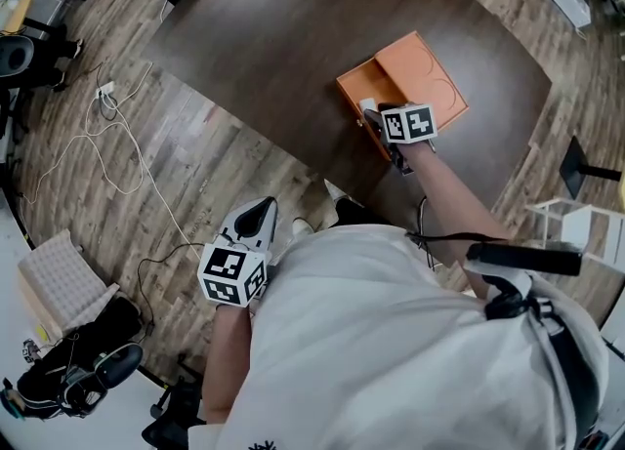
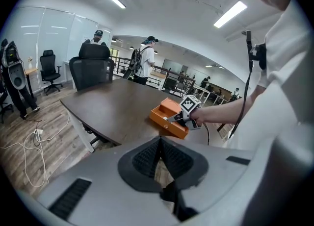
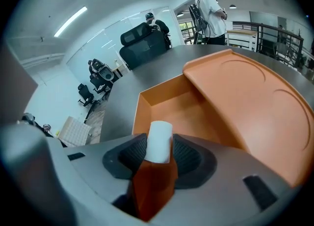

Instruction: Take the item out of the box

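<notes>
An orange box (image 1: 356, 85) lies open on the dark table (image 1: 273, 38), its lid (image 1: 422, 69) set half across it. My right gripper (image 1: 371, 114) hovers at the box's near edge. It is shut on a small bottle (image 3: 155, 181) with a reddish-brown body and a white cap (image 3: 159, 141), the cap pointing toward the box's bare floor (image 3: 182, 110). The left gripper view shows the box (image 2: 166, 116) with the right gripper (image 2: 173, 118) at it. My left gripper (image 1: 258, 216) hangs by my side above the wooden floor, its pads (image 2: 147, 156) closed together with nothing between them.
Office chairs (image 2: 93, 68) stand at the table's far side, with people behind them. White cables (image 1: 107, 136) trail over the wooden floor left of the table. A white crate (image 1: 59, 277) and dark bags (image 1: 88, 365) sit at the lower left. A white stand (image 1: 581, 219) is at the right.
</notes>
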`<state>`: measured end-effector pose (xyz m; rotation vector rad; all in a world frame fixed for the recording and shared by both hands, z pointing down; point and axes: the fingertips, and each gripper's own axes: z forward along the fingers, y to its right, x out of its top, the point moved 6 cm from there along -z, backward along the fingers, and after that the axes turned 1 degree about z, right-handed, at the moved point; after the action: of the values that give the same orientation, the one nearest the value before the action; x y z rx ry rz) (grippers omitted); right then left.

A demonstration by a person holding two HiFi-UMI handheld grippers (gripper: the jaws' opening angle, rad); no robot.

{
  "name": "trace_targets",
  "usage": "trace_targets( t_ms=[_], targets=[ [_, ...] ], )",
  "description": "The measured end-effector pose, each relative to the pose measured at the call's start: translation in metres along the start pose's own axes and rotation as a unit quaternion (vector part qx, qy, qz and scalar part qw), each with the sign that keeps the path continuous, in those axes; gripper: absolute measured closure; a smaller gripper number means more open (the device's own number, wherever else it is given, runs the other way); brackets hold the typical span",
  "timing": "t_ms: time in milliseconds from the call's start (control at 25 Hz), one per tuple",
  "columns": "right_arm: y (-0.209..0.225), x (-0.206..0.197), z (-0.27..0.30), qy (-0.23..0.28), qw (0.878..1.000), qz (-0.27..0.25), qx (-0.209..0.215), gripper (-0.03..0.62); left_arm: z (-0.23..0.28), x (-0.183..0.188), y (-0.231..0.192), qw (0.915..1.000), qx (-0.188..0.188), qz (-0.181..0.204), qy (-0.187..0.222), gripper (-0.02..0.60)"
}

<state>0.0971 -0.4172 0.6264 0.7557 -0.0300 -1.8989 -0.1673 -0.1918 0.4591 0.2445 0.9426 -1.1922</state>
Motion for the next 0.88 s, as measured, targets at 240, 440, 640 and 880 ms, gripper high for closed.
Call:
trace_targets(
  t_ms=[240,440,640,880],
  targets=[
    [0.006,-0.001,0.008,-0.012,1.000,0.015,0.014,0.410,0.002,-0.003,0.002,1.0000,0.003,-0.003,-0.002,0.572],
    [0.010,0.001,0.016,-0.020,0.999,0.018,0.018,0.410,0.000,-0.009,0.000,0.9999,0.009,-0.009,-0.004,0.572],
    [0.010,0.001,0.019,-0.017,0.999,0.023,0.027,0.427,-0.008,-0.014,-0.002,0.9996,0.019,-0.021,0.002,0.572],
    [0.007,0.001,0.020,-0.015,0.999,0.008,0.030,0.436,-0.015,-0.017,-0.006,0.9993,0.025,-0.025,0.008,0.572]
  ],
)
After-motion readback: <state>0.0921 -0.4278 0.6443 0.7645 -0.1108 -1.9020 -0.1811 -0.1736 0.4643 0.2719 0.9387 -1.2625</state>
